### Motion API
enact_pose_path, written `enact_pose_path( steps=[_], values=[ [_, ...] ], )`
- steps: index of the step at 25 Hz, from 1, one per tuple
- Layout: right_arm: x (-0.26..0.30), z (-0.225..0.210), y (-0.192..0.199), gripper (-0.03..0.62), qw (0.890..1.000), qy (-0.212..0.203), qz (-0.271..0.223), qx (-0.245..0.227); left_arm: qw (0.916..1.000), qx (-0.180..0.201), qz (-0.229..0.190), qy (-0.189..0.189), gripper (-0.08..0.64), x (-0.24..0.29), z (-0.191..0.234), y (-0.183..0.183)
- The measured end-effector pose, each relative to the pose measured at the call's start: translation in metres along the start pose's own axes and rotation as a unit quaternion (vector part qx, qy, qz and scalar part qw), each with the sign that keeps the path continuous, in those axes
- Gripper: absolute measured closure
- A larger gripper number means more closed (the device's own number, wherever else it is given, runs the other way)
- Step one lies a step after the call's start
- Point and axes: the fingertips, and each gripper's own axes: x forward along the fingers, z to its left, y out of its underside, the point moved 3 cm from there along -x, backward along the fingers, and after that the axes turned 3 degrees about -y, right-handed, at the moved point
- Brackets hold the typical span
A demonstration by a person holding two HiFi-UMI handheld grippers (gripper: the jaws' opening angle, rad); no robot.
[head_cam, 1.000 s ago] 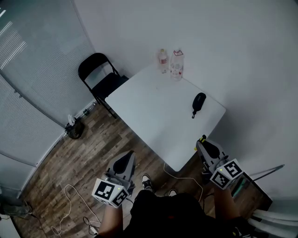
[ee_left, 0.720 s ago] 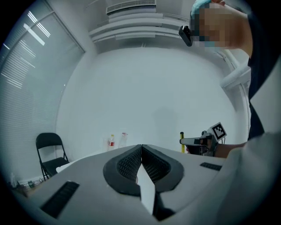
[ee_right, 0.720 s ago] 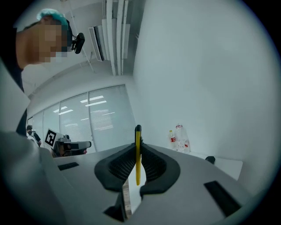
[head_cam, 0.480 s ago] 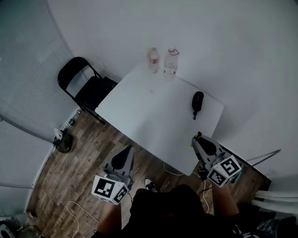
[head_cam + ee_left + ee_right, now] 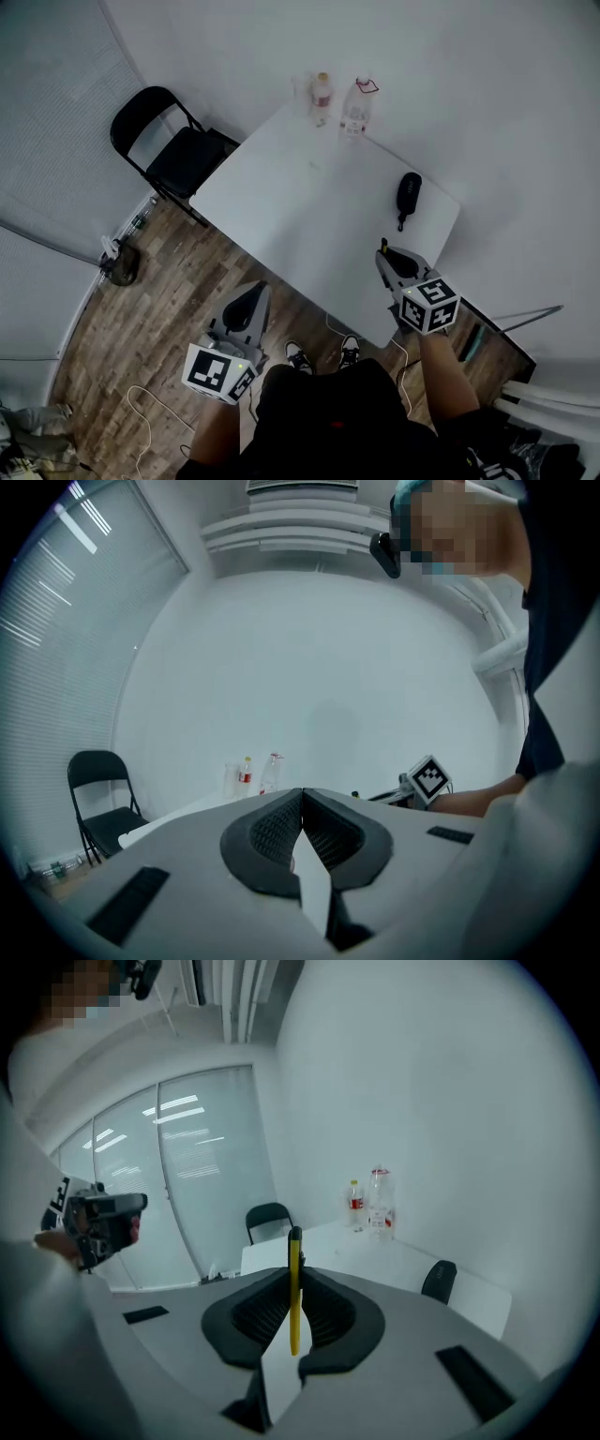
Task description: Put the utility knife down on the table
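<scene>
- Right gripper view: the right tongs [image 5: 293,1309] are closed narrowly on the utility knife [image 5: 294,1283]. The yellow body sits edge-on between the two dark pads. Its black front end sticks out past the tips.
- Head view: the right tongs are at the near right corner of the white desk [image 5: 300,206], with the tips over the desk edge. The knife shows there as a small yellow sliver at the tips. Whether it touches the desk surface cannot be told from this angle.
- Left gripper view: the left tongs [image 5: 302,808] have their pads pressed together with nothing between them. In the head view they sit off the desk, over the wooden floor [image 5: 178,281] and close to the person's body.
- Other items on the desk: two bottles [image 5: 339,98] at the far corner and a black pouch [image 5: 407,194] near the right edge. Both are well apart from the knife.
- Task status: judged not done. The knife is in the grip, not lying on the desk.
- Remaining steps, as judged: bring the knife down onto a bare part of the desk, spread the right tongs, and draw them clear. The left tongs appear to have no part in this.
</scene>
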Motion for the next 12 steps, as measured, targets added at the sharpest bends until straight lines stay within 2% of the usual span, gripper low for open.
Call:
enact_pose_path(
  steps=[5, 12],
  values=[
    [0.052, -0.019, 0.045, 0.541, 0.995, -0.02, 0.099, -0.018, 0.9999, -0.004, 0.003, -0.014, 0.537, 0.002, -0.019, 0.005],
    [0.105, -0.032, 0.115, 0.541, 0.975, -0.044, 0.214, -0.035, 0.9988, -0.008, 0.012, -0.047, 0.537, 0.001, -0.033, 0.013]
  ],
)
